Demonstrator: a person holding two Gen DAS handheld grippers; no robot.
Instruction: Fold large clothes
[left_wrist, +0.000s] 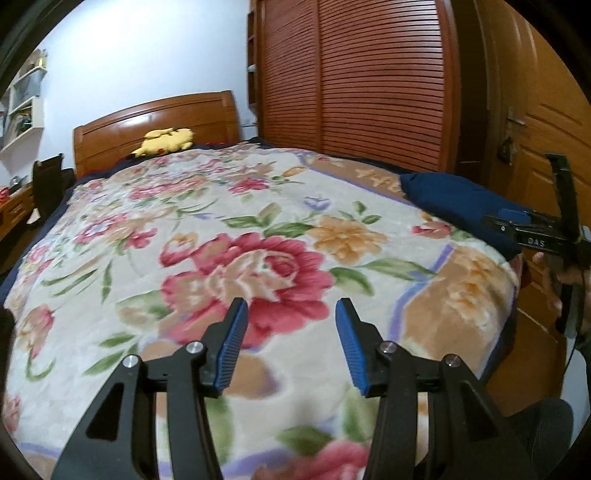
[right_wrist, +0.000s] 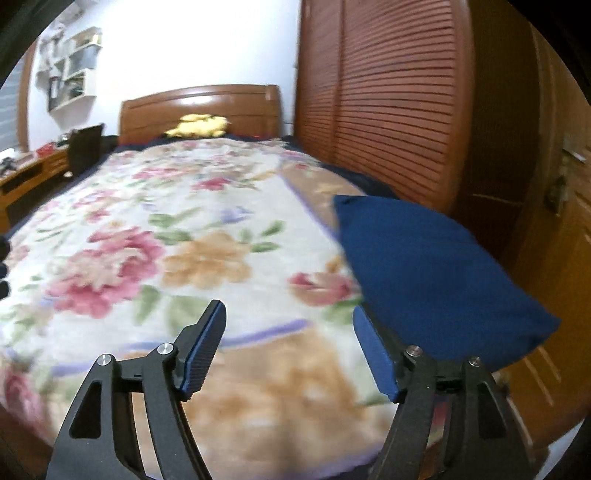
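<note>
A folded navy blue garment lies at the right edge of the bed on the floral blanket; it also shows in the left wrist view. My right gripper is open and empty, hovering over the blanket just left of the garment, its right finger close to the garment's near edge. My left gripper is open and empty above the middle of the floral blanket. The right gripper appears from the side at the right of the left wrist view, beside the garment.
A yellow plush toy lies by the wooden headboard. A slatted wooden wardrobe and a door stand right of the bed. A desk with a dark chair and wall shelves are on the left.
</note>
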